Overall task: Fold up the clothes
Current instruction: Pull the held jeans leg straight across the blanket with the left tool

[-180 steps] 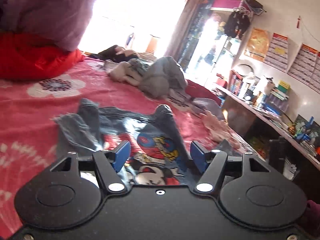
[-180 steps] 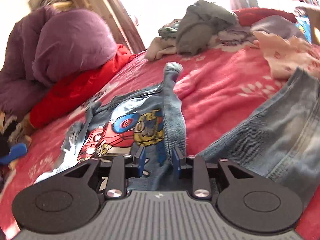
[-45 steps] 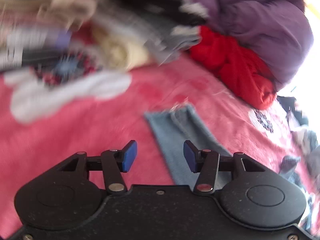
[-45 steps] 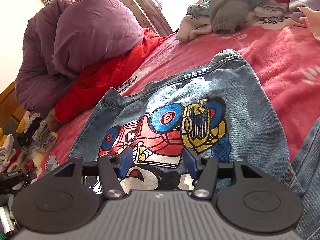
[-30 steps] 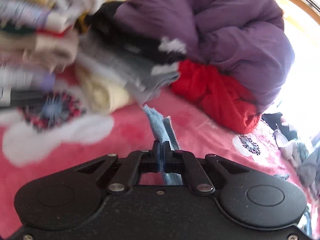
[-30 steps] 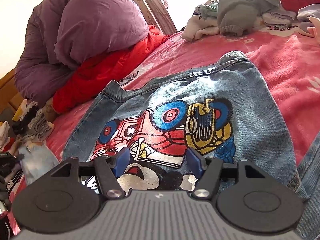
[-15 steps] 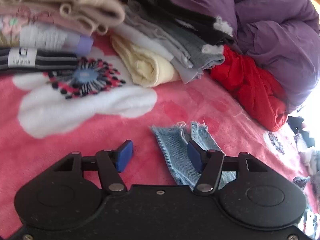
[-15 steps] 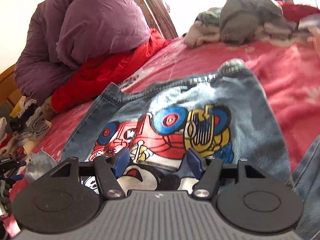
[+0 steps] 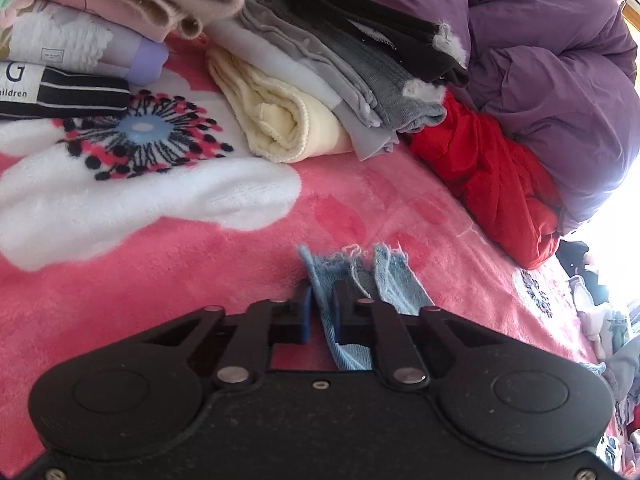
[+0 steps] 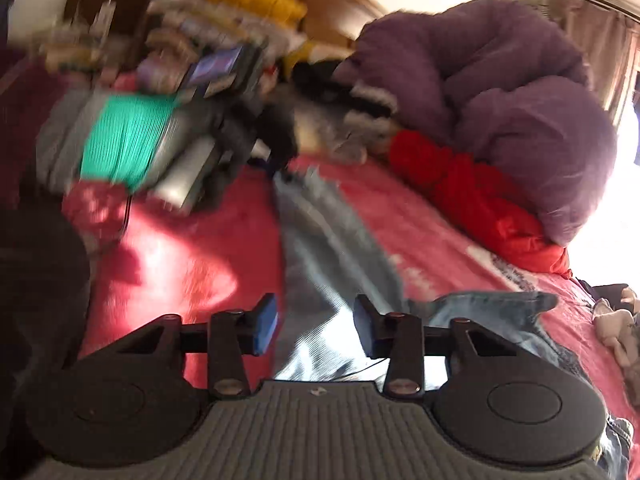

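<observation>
One bed [image 9: 160, 264] under a pink flowered blanket carries everything. One purple duvet [image 9: 540, 60] sits bunched at its far side, one red garment [image 9: 492, 176] against it. Two stacks of folded clothes [image 9: 320, 80] stand beside those (the right view is blurred). One denim jacket [image 10: 336, 248] lies flat. The left gripper [image 9: 322, 312] has its jaws closing, clamped on the frayed cuff [image 9: 352, 268]. The right gripper [image 10: 316, 326] has its jaws closing, still apart over the denim.
</observation>
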`<state>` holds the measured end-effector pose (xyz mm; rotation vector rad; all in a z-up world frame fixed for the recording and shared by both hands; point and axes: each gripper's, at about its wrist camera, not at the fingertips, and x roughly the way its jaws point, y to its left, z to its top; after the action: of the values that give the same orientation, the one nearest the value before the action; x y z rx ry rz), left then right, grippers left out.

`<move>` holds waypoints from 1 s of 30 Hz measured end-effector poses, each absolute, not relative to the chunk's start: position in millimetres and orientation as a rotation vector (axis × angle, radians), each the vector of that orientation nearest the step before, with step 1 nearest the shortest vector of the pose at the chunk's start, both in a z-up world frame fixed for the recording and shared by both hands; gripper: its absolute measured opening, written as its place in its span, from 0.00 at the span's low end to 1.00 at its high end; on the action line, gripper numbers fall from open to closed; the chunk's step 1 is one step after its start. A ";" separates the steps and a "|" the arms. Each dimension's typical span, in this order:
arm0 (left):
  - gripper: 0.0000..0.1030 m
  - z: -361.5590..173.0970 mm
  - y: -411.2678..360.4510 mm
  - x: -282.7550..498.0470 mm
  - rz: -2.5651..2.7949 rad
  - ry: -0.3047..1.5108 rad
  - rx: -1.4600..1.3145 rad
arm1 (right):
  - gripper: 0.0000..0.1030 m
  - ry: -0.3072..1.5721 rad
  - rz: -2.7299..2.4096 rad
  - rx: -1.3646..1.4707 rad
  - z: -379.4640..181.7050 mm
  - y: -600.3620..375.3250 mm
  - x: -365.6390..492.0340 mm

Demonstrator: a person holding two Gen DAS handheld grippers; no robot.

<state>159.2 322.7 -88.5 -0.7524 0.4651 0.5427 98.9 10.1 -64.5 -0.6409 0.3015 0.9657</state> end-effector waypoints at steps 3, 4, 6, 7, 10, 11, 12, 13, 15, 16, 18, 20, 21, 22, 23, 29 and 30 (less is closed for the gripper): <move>0.03 -88.3 322.2 163.7 0.528 0.465 -0.729 | 0.21 0.378 0.916 -0.681 -80.2 20.0 107.8; 0.01 -87.6 321.1 165.9 0.527 0.467 -0.710 | 0.20 0.386 0.919 -0.676 -81.2 19.2 109.3; 0.00 -85.6 318.6 171.4 0.530 0.469 -0.661 | 0.14 0.389 0.928 -0.688 -82.7 19.4 107.2; 0.00 -83.0 317.6 174.0 0.528 0.461 -0.642 | 0.11 0.383 0.935 -0.702 -83.4 20.4 103.8; 0.00 -64.5 313.4 178.2 0.502 0.391 -0.598 | 0.09 0.432 0.991 -0.683 -84.5 19.1 99.5; 0.00 -52.7 308.2 177.1 0.484 0.351 -0.573 | 0.09 0.473 1.020 -0.653 -82.2 17.2 102.7; 0.00 -42.8 301.0 178.4 0.475 0.332 -0.528 | 0.09 0.506 1.044 -0.615 -78.0 14.1 105.8; 0.00 -36.7 294.3 181.5 0.477 0.330 -0.478 | 0.09 0.537 1.074 -0.574 -76.2 10.3 109.8; 0.00 -51.6 289.2 197.0 0.522 0.429 -0.405 | 0.13 0.596 1.131 -0.492 -72.6 2.7 117.5; 0.00 -61.4 290.0 202.4 0.537 0.478 -0.392 | 0.13 0.592 1.129 -0.486 -71.9 2.3 115.2; 0.00 -77.6 298.1 203.3 0.543 0.540 -0.418 | 0.25 0.540 1.115 -0.523 -70.0 4.1 103.4; 0.01 -80.2 306.0 200.1 0.549 0.551 -0.461 | 0.30 0.448 1.090 -0.604 -67.8 8.3 85.1; 0.01 -79.8 308.2 198.3 0.557 0.545 -0.479 | 0.30 0.415 1.068 -0.673 -72.6 13.7 77.2; 0.01 -81.4 309.1 197.4 0.558 0.546 -0.492 | 0.30 0.382 1.046 -0.742 -77.4 19.2 69.4; 0.01 -83.9 308.7 197.3 0.557 0.548 -0.503 | 0.30 0.348 1.021 -0.809 -82.3 24.6 61.7; 0.01 -84.7 311.3 196.9 0.549 0.542 -0.554 | 0.29 0.203 0.884 -1.017 -102.5 52.8 39.2; 0.01 -83.9 311.7 197.0 0.545 0.540 -0.564 | 0.29 0.192 0.872 -1.024 -104.2 54.2 39.6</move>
<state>197.0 311.7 -83.9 -0.5636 0.5400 0.5450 39.6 54.2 -104.2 -1.0242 0.1915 0.8723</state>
